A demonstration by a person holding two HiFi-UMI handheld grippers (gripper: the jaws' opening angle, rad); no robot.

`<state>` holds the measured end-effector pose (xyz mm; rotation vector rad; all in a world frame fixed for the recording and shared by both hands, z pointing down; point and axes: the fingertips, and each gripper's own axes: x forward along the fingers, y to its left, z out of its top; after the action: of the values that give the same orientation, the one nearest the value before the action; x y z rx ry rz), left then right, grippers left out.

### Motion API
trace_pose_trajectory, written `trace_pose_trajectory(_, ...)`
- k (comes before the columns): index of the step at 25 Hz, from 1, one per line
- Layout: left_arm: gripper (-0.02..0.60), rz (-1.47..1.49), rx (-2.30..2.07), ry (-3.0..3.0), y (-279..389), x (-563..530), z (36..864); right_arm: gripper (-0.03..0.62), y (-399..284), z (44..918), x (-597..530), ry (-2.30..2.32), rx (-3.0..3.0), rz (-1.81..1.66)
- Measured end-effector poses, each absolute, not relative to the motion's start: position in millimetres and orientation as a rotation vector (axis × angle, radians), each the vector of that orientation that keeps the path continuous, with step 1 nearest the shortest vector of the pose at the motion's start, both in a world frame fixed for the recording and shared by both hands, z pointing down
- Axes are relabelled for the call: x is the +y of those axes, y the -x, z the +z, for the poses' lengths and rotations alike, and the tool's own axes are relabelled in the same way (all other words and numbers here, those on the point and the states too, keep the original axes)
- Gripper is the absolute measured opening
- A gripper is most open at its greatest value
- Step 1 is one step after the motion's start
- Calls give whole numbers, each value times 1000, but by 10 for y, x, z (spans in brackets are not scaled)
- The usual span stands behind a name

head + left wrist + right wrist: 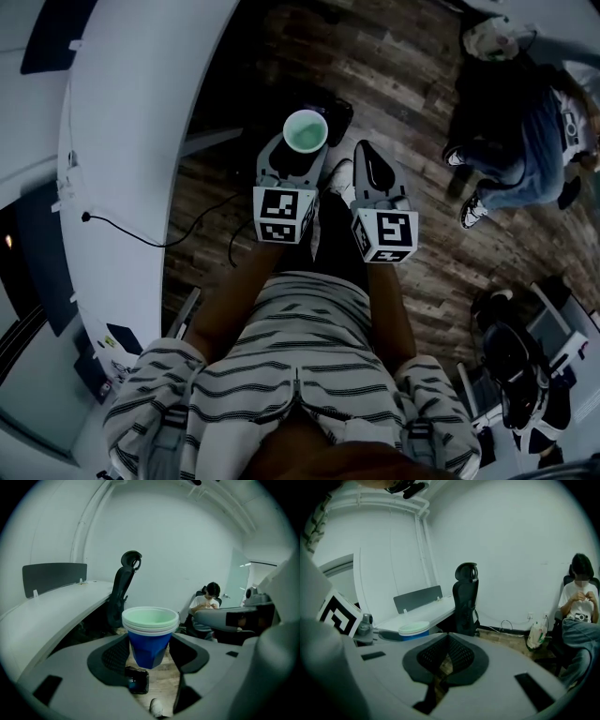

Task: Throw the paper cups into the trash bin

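Carrying step of the disposal task, seen from above and along both tools. The left gripper holds a nested stack of cups: blue walls, white rims, pale green inside. Its jaws stand wide, and the mesh pads press the stack's two sides, so the cups hang upright in the air in front of the person, above the floor and beside the curved table. The right gripper is empty, its pads pressed together with nothing between them; it rides level with the left one, just to its right.

No bin can be identified with certainty; a dark object lies on the floor below the cups, but what it is cannot be told. Judged from this, the pick-up is done and the drop is not. The next move calls for finding the bin's mouth, bringing the stack over it, and then spreading the left jaws so that the cups fall clear of the pads.

Writing: none legible. The cups show no print on the visible face; each marker cube carries only black-and-white square codes; a bag by the far wall has markings too small to read.
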<state>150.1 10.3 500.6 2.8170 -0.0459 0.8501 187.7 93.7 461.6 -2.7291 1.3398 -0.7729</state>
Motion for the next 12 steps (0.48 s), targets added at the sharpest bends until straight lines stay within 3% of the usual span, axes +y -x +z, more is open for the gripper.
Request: trace_pose_trajectory(12, 285, 939, 43, -2781, -1547, 313, 5605, 11, -1872, 5108, 1052, 2710, 1298, -868)
